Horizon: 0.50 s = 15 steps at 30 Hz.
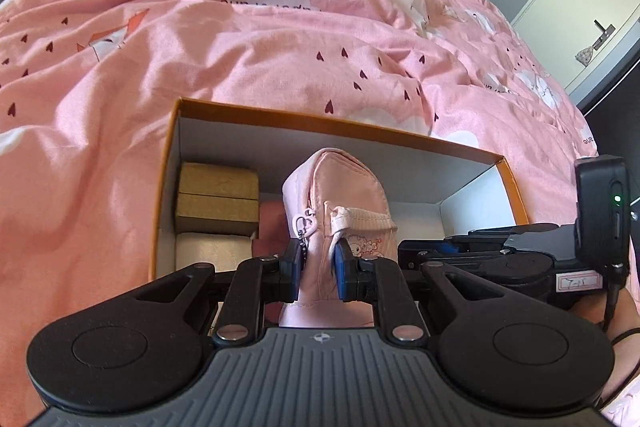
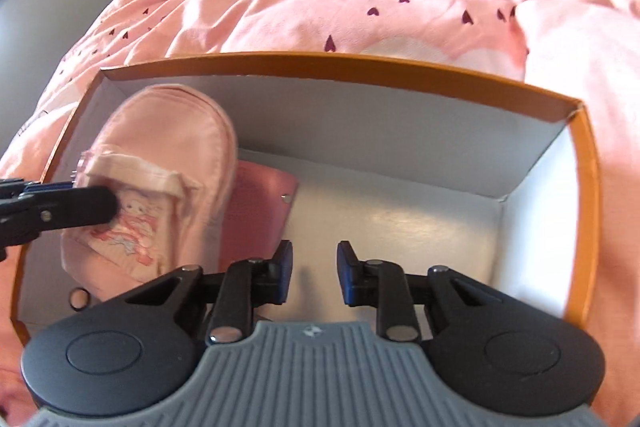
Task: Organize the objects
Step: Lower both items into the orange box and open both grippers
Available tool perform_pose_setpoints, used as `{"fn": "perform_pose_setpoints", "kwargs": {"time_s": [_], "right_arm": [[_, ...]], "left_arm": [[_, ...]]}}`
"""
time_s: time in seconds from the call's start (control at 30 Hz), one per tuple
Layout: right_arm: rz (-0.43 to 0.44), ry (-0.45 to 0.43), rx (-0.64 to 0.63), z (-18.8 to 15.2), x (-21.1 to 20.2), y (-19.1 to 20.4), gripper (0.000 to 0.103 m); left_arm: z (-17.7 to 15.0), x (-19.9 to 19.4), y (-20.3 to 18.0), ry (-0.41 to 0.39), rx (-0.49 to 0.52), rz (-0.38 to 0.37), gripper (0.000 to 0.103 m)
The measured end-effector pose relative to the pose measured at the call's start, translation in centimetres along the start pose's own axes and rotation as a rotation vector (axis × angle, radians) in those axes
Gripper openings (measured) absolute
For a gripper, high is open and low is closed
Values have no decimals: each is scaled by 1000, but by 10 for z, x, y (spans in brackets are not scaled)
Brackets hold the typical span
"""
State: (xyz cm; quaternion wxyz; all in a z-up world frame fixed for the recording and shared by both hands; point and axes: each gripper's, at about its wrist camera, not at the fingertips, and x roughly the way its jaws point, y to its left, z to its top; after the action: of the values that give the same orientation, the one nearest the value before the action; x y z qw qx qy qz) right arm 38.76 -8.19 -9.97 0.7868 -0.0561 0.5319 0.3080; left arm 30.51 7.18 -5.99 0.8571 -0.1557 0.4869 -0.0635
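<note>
One small pink fabric pouch (image 1: 334, 187) sits clamped in my left gripper (image 1: 319, 269) inside the orange-rimmed cardboard box (image 2: 360, 65); two brown blocks (image 1: 218, 199) stacked left; my right gripper (image 2: 315, 277) hovers parted, empty.

Open cardboard box (image 2: 440, 77): orange outside and rim, plain white inside. Small fabric pouch (image 2: 172, 163): pale pink with a pink-and-white cartoon print on its front pocket; flat wallet-like piece (image 2: 264, 195) beside it dusty rose. Rumpled cotton duvet (image 1: 280, 39): salmon pink, white clouds, scattered dark maroon hearts.
</note>
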Motion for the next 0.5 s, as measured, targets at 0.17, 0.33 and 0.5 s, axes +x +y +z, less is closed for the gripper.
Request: {"fn": "perform_pose_setpoints", "kwargs": {"time_s": [0.17, 0.33, 0.5], "right_arm": [[10, 3, -31, -4, 3, 2, 24], [57, -4, -34, -4, 6, 6, 24], [88, 3, -20, -2, 10, 10, 18]], "left_arm": [[-1, 22, 8, 51, -37, 28, 21], [-3, 25, 5, 40, -4, 101, 27], [-10, 22, -15, -14, 148, 218, 40]]}}
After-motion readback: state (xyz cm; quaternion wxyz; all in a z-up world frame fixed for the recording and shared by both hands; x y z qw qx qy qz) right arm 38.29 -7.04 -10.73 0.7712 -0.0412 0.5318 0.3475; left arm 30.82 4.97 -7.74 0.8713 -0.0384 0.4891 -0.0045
